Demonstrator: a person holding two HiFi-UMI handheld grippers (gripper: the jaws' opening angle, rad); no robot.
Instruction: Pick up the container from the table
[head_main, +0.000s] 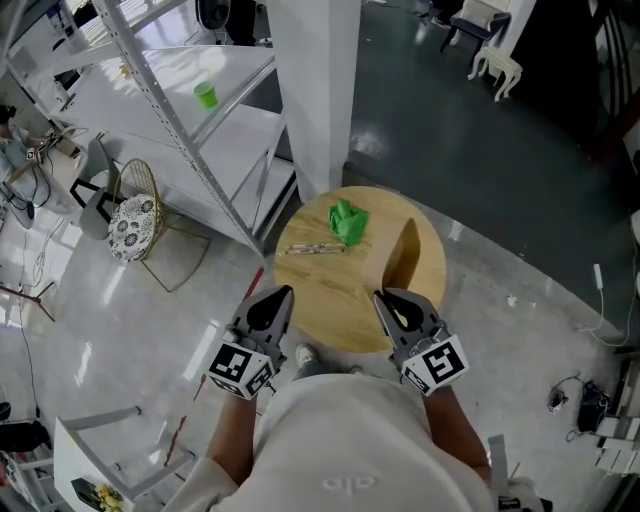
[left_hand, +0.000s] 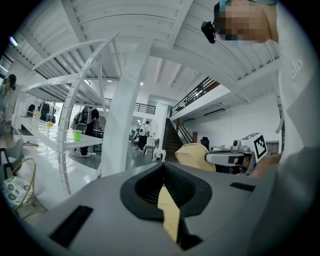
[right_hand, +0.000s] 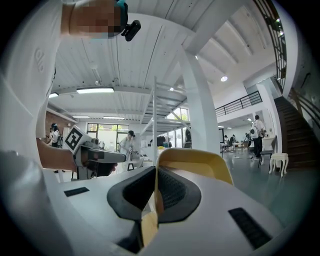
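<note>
1. Pale sleeves and the chest of the person's top (head_main: 345, 455) fill the bottom of the head view, at 6 o'clock from both grippers
2. Left gripper (head_main: 286, 294) hangs over the near edge of the round wooden table (head_main: 330, 310); in its own view the left gripper's (left_hand: 162, 169) jaws stand together with nothing clamped
3. Right gripper (head_main: 381, 297) sits beside it at 3 o'clock, its jaws likewise pressed together and empty in its own view (right_hand: 156, 172)
4. Tan container (head_main: 404, 252) stands on the table at 12 o'clock from the right gripper, just past its tips and outside the jaws; whether it touches them I cannot tell
5. From the right gripper view the container (right_hand: 197, 162) rises directly behind the jaw tips; from the left gripper view it (left_hand: 192, 154) lies at 2 o'clock
6. Crumpled green item (head_main: 347, 221) lies at 10 o'clock from the container, with a slim pale object (head_main: 315, 248) near it at 8 o'clock
</note>
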